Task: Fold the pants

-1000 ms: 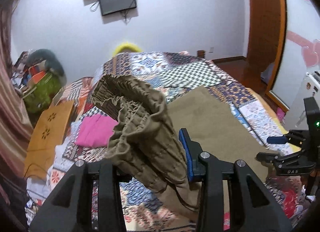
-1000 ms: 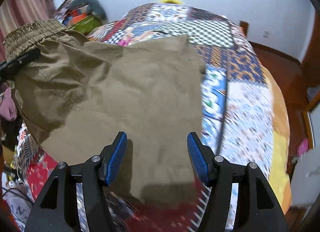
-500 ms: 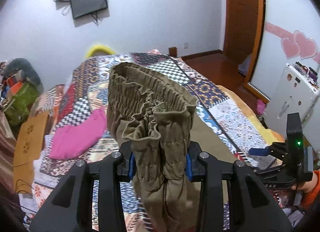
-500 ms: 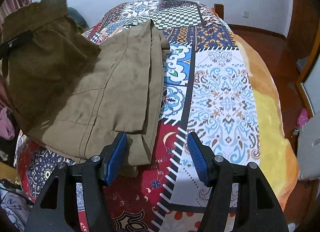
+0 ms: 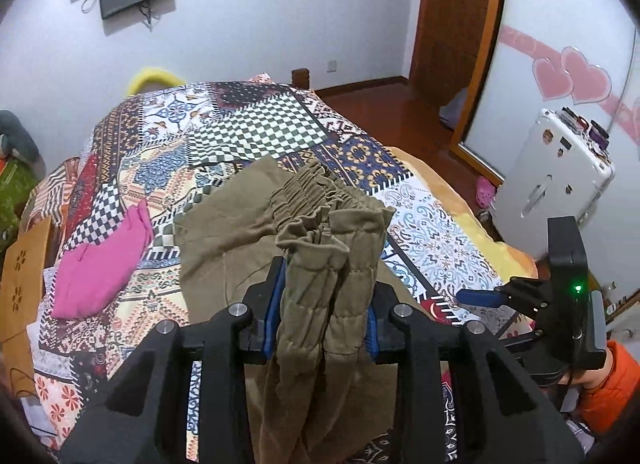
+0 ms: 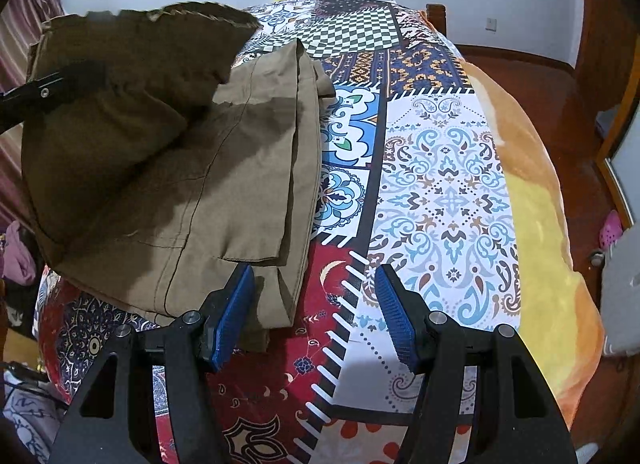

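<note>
Two wrist views, taken in turn. Left wrist view: the left gripper is clamped on the gathered elastic waistband of the olive-brown pants, its blue pads pressed against the bunched cloth from both sides; its jaws have just been closing further on that bunch. The held waistband stands up above the jaws, while the rest of the garment trails down onto the patchwork quilt that covers the bed. A pink garment lies on the quilt to the left, apart from the pants. At the right edge the right gripper shows one blue pad, with an orange sleeve behind it (the person's arm).

Right wrist view: the right gripper stands with its jaws apart and nothing between the pads; the left pad hangs over the near corner of the pants, the right pad over bare quilt. Most of the pants lies flat in folded layers; the upper left part is lifted, with a dark finger of the left gripper against it.
</note>
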